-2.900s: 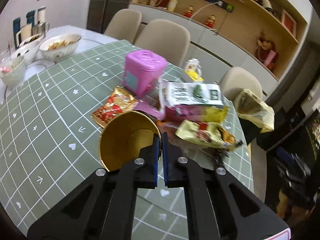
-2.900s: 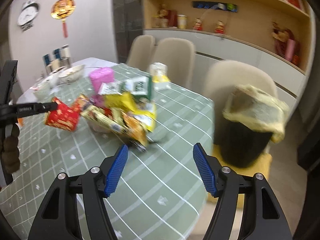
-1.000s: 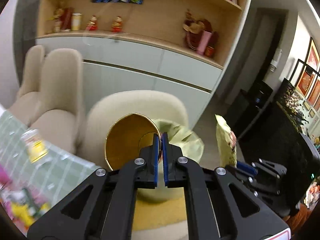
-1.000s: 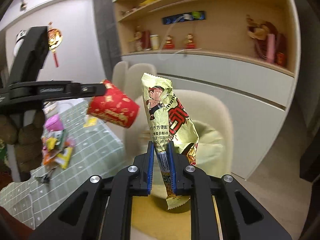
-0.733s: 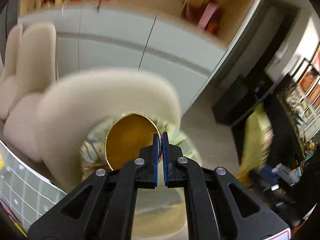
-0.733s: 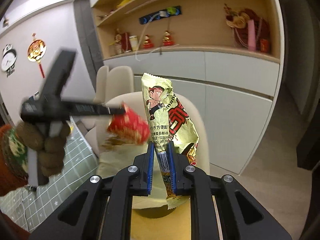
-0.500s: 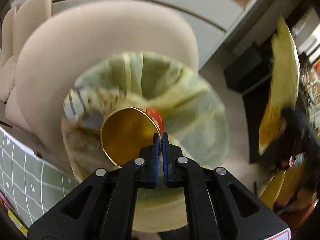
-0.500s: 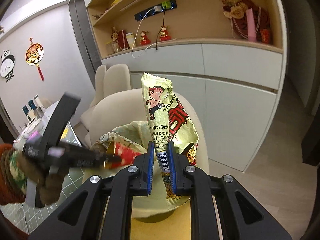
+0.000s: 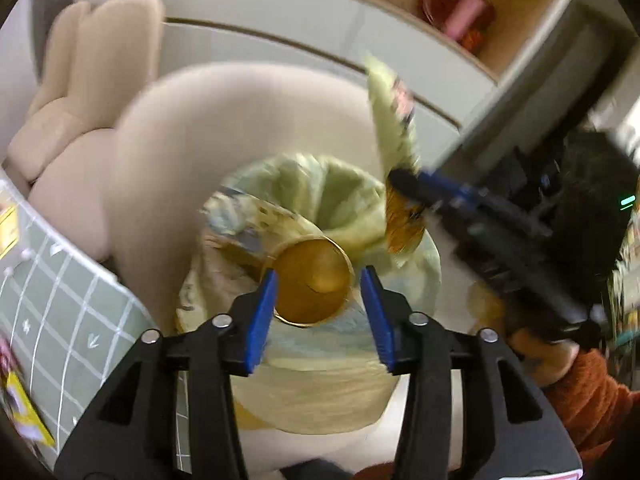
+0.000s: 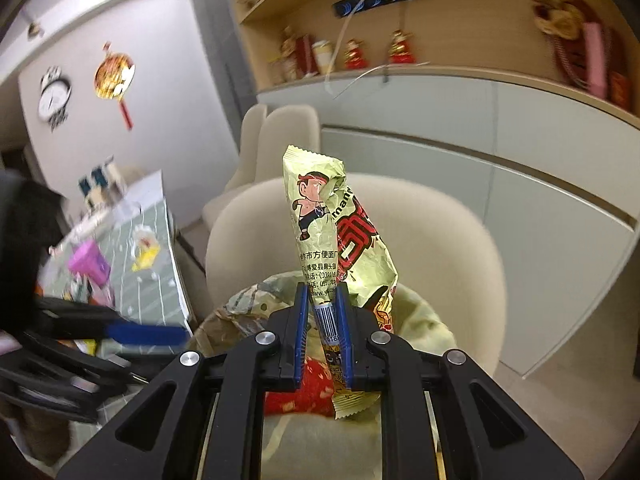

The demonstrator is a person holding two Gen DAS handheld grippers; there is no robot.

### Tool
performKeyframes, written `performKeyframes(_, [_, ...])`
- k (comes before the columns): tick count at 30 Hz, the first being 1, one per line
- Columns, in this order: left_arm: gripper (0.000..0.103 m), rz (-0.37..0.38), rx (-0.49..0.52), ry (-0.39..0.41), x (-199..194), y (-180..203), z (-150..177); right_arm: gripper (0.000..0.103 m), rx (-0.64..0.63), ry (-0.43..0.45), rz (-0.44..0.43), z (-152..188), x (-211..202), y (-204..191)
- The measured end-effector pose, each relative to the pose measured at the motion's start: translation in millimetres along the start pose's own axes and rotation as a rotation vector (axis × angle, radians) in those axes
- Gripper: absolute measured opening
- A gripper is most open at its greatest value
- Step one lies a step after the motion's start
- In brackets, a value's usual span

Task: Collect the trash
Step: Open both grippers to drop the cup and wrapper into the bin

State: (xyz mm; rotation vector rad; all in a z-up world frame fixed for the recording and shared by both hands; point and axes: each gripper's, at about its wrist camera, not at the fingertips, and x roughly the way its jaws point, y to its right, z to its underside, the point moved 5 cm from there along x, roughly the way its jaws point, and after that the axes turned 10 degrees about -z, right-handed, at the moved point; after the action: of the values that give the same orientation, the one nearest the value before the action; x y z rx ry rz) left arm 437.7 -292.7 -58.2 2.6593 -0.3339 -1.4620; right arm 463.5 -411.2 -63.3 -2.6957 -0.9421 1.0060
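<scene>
A paper cup (image 9: 312,284), gold inside and red outside, sits loose over the mouth of the bin with a yellow-green liner (image 9: 320,184). My left gripper (image 9: 318,278) hangs right above it. Its jaws are opening, and the blue pads stand apart from the cup's rim on both sides. The right wrist view shows the cup (image 10: 304,384) as a red shape low in the bin (image 10: 420,312), with one left pad (image 10: 148,334) to its left. My right gripper (image 10: 324,300) is shut on the lower end of a yellow-green snack packet (image 10: 320,220), held upright over the bin's far rim. The packet (image 9: 390,120) shows blurred.
The bin stands on a beige chair (image 9: 224,120), in front of its curved backrest. A table with green grid cloth (image 9: 60,300) lies to the left, with a pink box (image 10: 88,264) and wrappers on it. White cabinets and shelves run behind. A person's orange sleeve (image 9: 592,392) is at right.
My left gripper dropped down over the bin and its jaws parted, letting go of the cup. My right gripper carried the packet closer, now above the bin.
</scene>
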Motion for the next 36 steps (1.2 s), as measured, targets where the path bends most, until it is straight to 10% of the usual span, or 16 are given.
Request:
performKeyframes(14, [0.048,-0.199,-0.105,0.140,-51.7,-50.9,32.2,0.015,0.092,-0.348,-0.033,64.1,57.5,11.1])
performKeyframes(18, [0.049,-0.225,-0.141,0.127,-63.5,-77.1,49.0,0.018,0.113,-0.288,0.004,62.7,42.8,8.0])
performKeyframes(23, [0.050,-0.232,-0.196,0.126,-84.6,-112.0,75.3,0.053,0.110,-0.181,0.076,54.1,12.0,-9.9])
performKeyframes(36, [0.052,-0.288,-0.271,0.202,-174.4,-243.8,170.0,0.062,0.028,-0.019,0.132,67.0,-57.6,-156.5])
